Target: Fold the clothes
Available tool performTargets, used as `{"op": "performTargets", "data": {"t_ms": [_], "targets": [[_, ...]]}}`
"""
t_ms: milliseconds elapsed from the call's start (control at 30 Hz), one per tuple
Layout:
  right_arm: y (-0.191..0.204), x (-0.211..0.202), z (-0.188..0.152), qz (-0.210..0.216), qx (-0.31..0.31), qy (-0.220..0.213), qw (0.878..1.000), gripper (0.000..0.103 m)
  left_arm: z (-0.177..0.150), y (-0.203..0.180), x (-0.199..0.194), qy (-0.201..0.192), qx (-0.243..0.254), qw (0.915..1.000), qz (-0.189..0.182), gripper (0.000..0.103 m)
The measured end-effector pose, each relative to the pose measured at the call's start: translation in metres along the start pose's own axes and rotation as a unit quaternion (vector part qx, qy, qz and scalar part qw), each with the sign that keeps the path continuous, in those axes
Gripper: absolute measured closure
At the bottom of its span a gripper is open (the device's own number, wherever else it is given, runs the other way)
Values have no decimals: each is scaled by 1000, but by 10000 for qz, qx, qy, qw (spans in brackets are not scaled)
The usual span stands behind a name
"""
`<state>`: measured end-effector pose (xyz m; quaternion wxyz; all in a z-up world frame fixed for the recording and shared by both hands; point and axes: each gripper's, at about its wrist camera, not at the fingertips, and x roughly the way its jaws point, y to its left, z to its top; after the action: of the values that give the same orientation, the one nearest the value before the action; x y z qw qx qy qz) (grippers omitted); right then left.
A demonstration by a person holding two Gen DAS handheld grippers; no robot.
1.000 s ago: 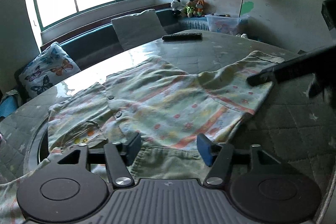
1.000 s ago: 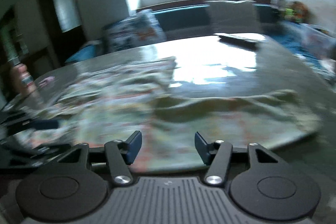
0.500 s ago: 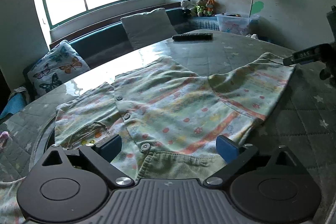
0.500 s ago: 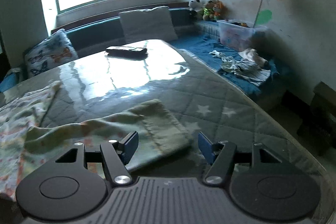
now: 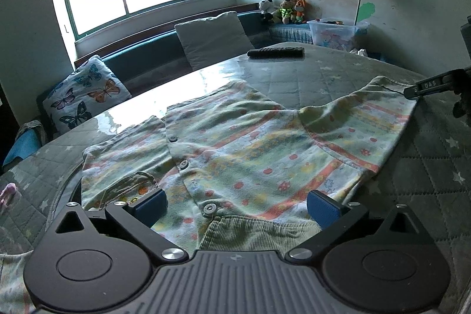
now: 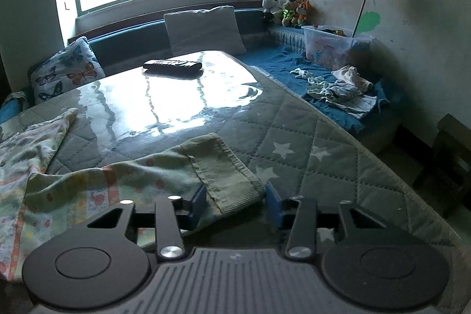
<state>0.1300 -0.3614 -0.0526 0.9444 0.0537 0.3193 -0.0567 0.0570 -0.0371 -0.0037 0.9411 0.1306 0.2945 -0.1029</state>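
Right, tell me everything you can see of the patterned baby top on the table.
The baby top lies spread flat, front up, on the quilted star-print table cover. It looks like soft cotton, pale with orange stripes and small red prints, ribbed green collar and cuff, buttoned down the front. One sleeve stretches out sideways; its ribbed cuff lies between the right gripper pads, whose jaws have just been closing. The left gripper hangs wide open over the collar.

Right tongs [image 6: 235, 202], jaws just closing, astride shirt's ribbed cuff [image 6: 226, 169].
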Motion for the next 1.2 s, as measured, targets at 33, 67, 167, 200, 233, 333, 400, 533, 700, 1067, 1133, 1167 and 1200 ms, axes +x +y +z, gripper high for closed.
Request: {"op": "performTargets", "data": {"t_ms": [33, 67, 167, 200, 233, 333, 400, 533, 700, 1067, 1133, 1167, 1200], "targets": [[-1, 0, 0, 13, 24, -2, 10000, 74, 0, 0, 0, -8, 0, 10000, 3, 0], [-1, -1, 1, 53, 54, -1, 10000, 84, 0, 1, -1, -10, -4, 10000, 19, 0], [0, -4, 3, 181, 131, 8, 9998, 95, 1, 4, -1, -14, -30, 10000, 77, 0], [1, -6, 4, 231, 154, -6, 9996, 95, 1, 5, -1, -11, -49, 9999, 99, 0], [2, -9, 6, 290, 174, -40, 9994, 95, 1, 7, -1, -8, -68, 9999, 121, 0], [8, -22, 12, 578, 227, -187, 9979, 96, -1, 9, 1, 26, -116, 9998, 154, 0], [16, -34, 19, 853, 236, -300, 9956, 96, -4, 9, 1, 48, -122, 9998, 146, 0], [38, -55, 32, 1329, 121, -486, 9899, 96, -8, 10, -1, 50, -136, 9998, 162, 0], [79, -78, 48, 2004, -154, -637, 9775, 96, -12, 15, -7, -5, -239, 9996, 174, 0], [192, -107, 58, 3221, -1054, -637, 9387, 96, -23, 33, -21, -99, -490, 9984, 274, 0], [210, -106, 55, 3370, -1179, -589, 9322, 96, -26, 37, -23, -102, -536, 9980, 309, 0], [218, -106, 54, 3425, -1239, -567, 9296, 96, -28, 38, -24, -96, -552, 9979, 325, 0], [225, -106, 51, 3468, -1298, -547, 9273, 96, -29, 40, -25, -90, -568, 9978, 340, 0]]}}
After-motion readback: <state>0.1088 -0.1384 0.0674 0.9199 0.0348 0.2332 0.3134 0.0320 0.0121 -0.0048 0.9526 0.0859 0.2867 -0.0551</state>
